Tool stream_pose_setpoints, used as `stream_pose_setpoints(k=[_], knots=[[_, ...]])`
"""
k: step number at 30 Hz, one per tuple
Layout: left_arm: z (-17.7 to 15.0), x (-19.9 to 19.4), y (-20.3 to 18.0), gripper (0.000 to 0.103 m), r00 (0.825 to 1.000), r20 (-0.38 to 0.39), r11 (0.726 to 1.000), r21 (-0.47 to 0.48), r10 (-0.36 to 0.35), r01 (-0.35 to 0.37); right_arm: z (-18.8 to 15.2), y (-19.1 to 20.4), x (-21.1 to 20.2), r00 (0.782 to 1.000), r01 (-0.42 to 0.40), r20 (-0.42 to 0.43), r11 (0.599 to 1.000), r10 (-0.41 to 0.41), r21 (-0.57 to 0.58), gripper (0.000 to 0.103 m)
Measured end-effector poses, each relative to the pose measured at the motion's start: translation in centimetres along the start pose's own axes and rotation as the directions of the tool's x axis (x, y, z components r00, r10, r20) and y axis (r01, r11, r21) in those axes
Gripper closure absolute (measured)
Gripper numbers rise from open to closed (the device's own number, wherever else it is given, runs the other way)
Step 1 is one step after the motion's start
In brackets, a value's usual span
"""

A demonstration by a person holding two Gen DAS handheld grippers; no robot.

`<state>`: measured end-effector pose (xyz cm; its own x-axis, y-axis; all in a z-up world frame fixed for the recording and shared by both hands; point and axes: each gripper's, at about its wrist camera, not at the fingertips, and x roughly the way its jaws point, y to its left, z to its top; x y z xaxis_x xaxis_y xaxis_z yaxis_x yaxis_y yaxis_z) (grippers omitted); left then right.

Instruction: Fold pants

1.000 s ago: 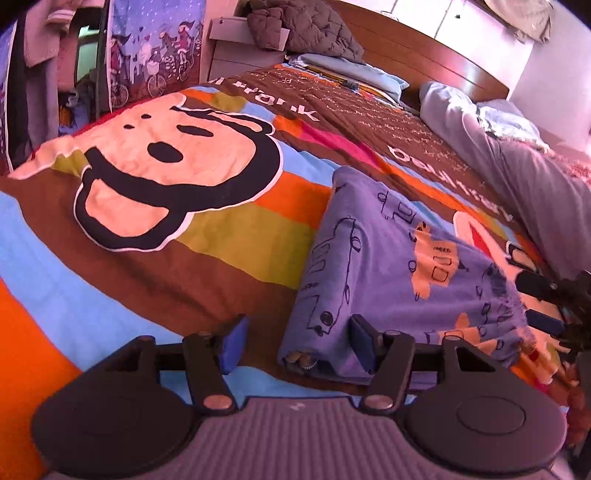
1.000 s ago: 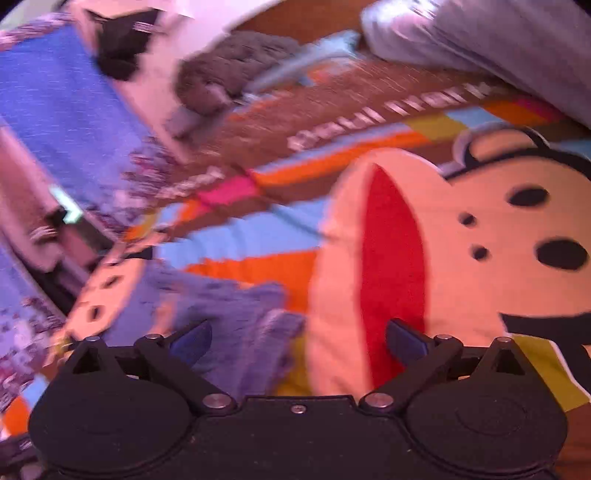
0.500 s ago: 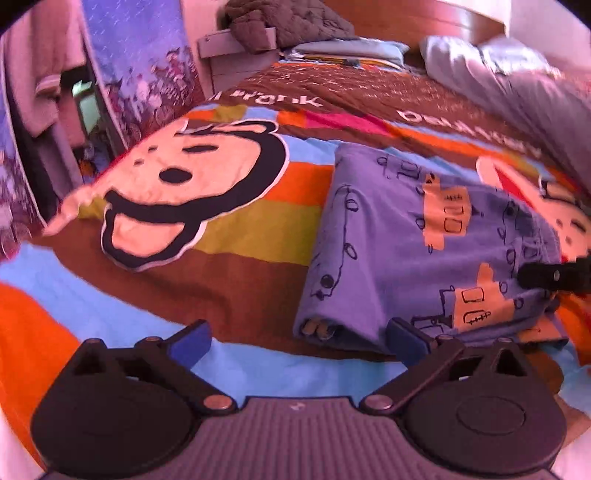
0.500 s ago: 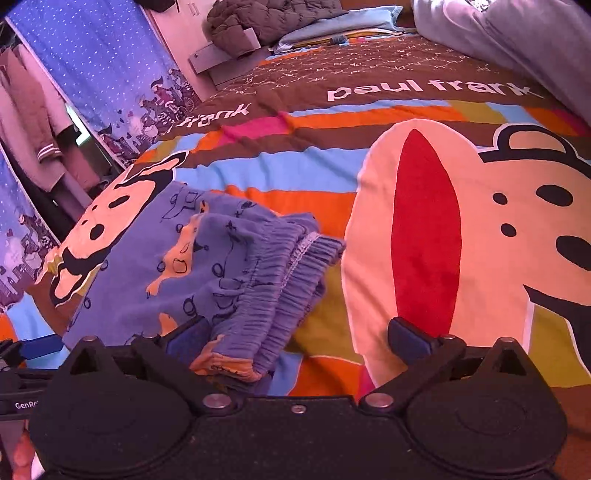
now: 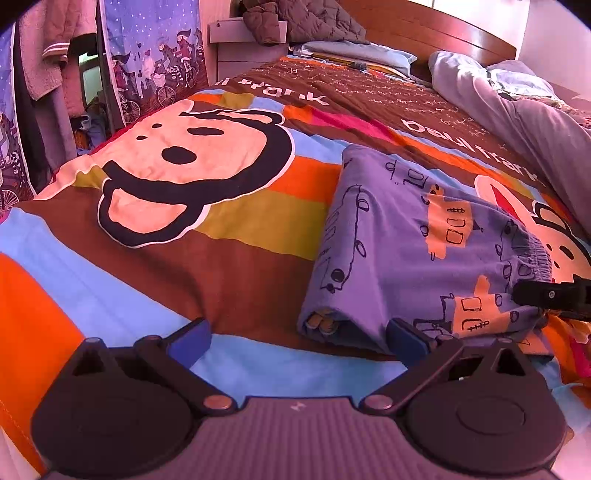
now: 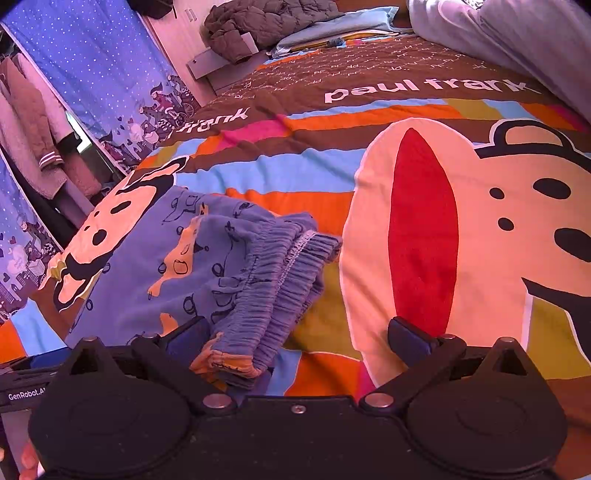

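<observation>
The purple-blue children's pants (image 5: 406, 243) with orange truck prints lie folded into a compact rectangle on the striped cartoon bedspread (image 5: 207, 229). In the right wrist view the pants (image 6: 192, 258) show their gathered elastic waistband (image 6: 280, 266) facing me. My left gripper (image 5: 297, 341) is open and empty, just in front of the folded leg end. My right gripper (image 6: 295, 338) is open and empty, its jaws standing on either side of the waistband corner. The right gripper's tip shows in the left wrist view (image 5: 550, 295) at the waistband side.
A grey duvet (image 5: 524, 118) lies along the right side of the bed. A dark jacket (image 5: 299, 22) rests on the nightstand by the wooden headboard. Blue curtains (image 6: 96, 70) and hanging clothes (image 5: 44, 70) stand to the left of the bed.
My left gripper opened wide and drew back from the folded leg end. My right gripper swung round to face the waistband. The pants lie still.
</observation>
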<state>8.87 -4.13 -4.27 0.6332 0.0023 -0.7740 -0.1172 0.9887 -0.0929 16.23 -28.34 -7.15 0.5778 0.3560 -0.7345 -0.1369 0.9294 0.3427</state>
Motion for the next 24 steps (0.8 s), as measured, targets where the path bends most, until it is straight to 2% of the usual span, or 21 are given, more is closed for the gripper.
stream_pose_setpoints(k=[7,12,18,20,22,23,24], knots=[[0.0,0.0,0.1,0.001,1.0,0.007,1.0,0.0,-0.008,0.008,-0.1,0.0,-0.1,1.0,0.0,0.003,1.0,0.0,-0.001,0.001],[0.2,0.2,0.3,0.001,0.999,-0.014,0.999,0.012,-0.038,0.038,-0.1,-0.1,-0.5,0.991,-0.128,0.034,0.992,0.127,0.005,0.001],[0.1,0.1,0.4,0.001,0.999,-0.012,0.999,0.014,-0.046,0.046,0.1,0.1,-0.7,0.989,-0.141,0.038,0.99,0.14,0.019,0.001],[0.4,0.0,0.4,0.001,0.997,-0.056,0.996,0.073,-0.054,0.058,0.1,0.1,-0.9,0.99,-0.136,0.047,0.99,0.135,0.024,0.001],[1.5,-0.2,0.6,0.001,0.991,-0.126,0.977,0.204,-0.037,0.062,0.1,0.0,-1.6,0.987,-0.136,0.094,0.99,0.132,0.035,0.001],[1.9,-0.7,0.8,0.001,0.994,-0.113,0.967,0.252,-0.005,0.034,0.1,-0.1,-2.2,0.983,-0.134,0.135,0.99,0.127,0.045,0.001],[2.4,-1.5,1.3,0.0,0.997,-0.063,0.957,0.288,0.035,-0.015,0.2,-0.2,-2.7,0.978,-0.137,0.168,0.989,0.126,0.057,0.001]])
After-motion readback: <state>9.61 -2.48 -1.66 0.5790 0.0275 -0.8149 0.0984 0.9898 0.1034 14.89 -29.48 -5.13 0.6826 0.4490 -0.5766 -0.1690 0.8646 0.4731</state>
